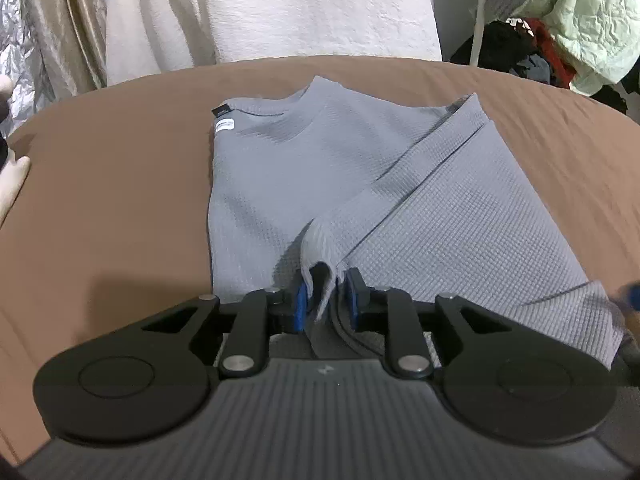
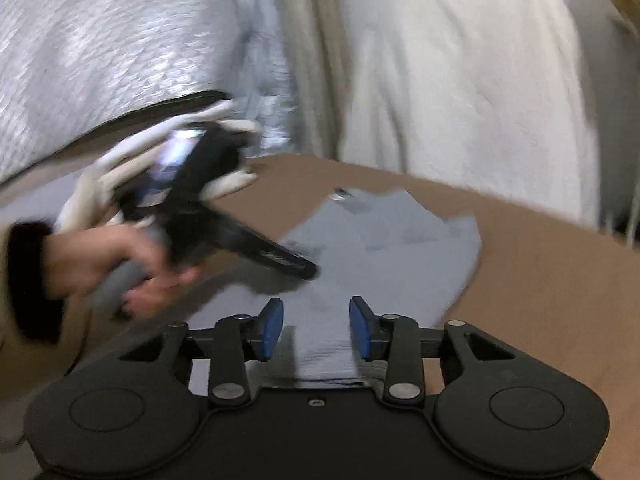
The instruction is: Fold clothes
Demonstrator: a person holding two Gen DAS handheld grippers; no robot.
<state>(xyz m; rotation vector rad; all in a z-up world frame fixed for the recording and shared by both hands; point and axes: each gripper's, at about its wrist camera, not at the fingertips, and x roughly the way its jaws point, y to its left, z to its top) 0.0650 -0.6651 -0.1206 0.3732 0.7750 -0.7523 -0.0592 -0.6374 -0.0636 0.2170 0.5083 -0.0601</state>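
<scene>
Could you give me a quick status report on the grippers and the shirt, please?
Left gripper shut on a raised fold of the grey shirt. Right gripper open over the shirt's hem, holding nothing. Nothing in the way.

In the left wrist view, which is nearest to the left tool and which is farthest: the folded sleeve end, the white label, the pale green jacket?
1. Folded sleeve end: between the pads of the left tool, at the bottom centre.
2. White label: at the shirt's neck, upper left.
3. Pale green jacket: beyond the table, top right corner.
</scene>
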